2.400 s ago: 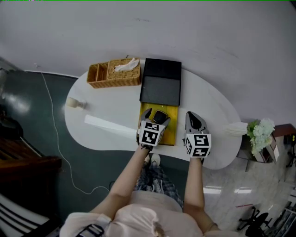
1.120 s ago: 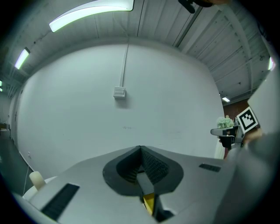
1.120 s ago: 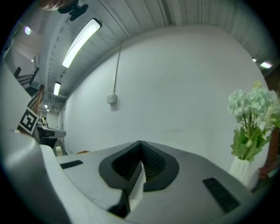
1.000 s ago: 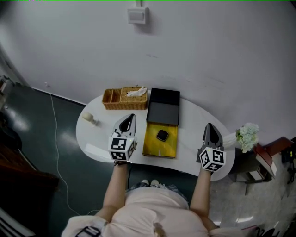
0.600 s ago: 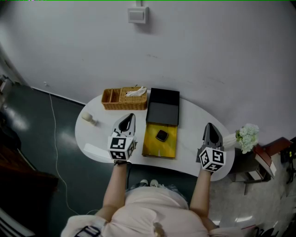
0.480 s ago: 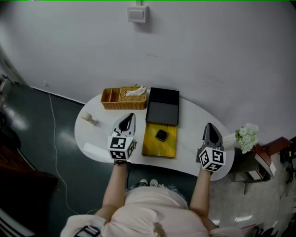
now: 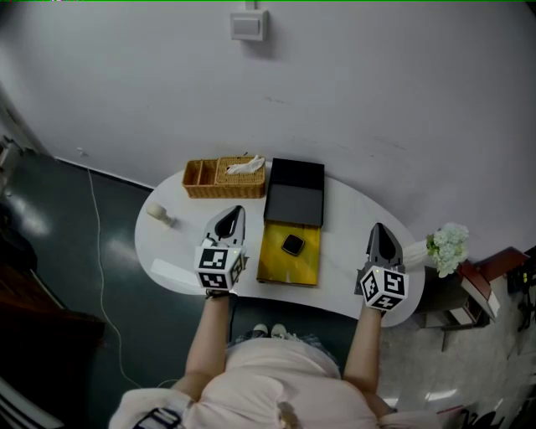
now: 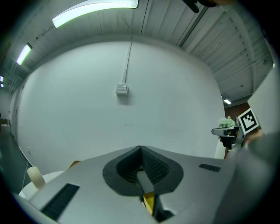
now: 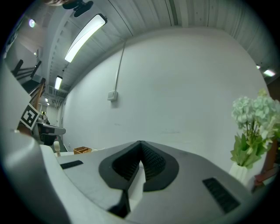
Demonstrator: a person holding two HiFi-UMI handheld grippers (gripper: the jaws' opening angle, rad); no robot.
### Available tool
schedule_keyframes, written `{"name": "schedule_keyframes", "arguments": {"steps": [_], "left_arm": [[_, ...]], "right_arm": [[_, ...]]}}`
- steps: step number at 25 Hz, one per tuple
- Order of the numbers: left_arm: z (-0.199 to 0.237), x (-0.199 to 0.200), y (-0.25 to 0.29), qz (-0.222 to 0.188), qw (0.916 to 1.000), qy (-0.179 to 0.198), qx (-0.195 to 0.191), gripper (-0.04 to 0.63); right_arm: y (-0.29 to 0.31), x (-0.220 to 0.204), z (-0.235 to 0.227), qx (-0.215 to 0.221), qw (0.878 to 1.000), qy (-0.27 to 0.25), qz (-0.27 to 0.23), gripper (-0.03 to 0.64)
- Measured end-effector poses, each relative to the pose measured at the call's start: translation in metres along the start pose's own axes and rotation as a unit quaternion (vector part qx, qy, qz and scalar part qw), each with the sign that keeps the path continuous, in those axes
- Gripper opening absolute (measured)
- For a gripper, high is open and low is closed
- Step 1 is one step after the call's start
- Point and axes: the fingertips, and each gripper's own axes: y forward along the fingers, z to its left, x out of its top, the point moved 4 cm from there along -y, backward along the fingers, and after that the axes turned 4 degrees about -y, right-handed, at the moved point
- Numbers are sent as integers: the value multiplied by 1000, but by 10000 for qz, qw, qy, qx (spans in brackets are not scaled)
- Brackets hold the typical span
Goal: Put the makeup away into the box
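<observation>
In the head view a small black makeup compact [image 7: 292,245] lies on a yellow mat [image 7: 285,266] at the middle of the white oval table [image 7: 343,218]. Just behind the mat stands the black box [image 7: 294,204] with its lid [image 7: 296,175] folded back. My left gripper [image 7: 235,211] hovers left of the mat, shut and empty. My right gripper [image 7: 378,227] hangs over the table's right end, also shut and empty. In the left gripper view the left gripper [image 8: 140,148] points level at the wall, and a sliver of yellow shows below it. The right gripper [image 9: 140,143] likewise faces the wall.
A wicker basket [image 7: 224,178] with tissue sits at the back left, next to the box. A small cream object [image 7: 159,212] stands at the table's left end. White flowers [image 7: 444,245] stand beside the right end. A wall switch [image 7: 247,25] and a floor cable [image 7: 99,251] are also visible.
At the earliest frame both grippers were close over the mat, the left by the compact. They have since drawn apart to either side. Nothing has moved over the last second.
</observation>
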Motion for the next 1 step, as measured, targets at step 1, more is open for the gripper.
{"name": "schedule_keyframes", "arguments": {"steps": [1], "left_arm": [[1, 0, 0, 3, 10000, -5, 6, 26]], "right_arm": [[0, 0, 0, -5, 10000, -4, 13, 14]]}}
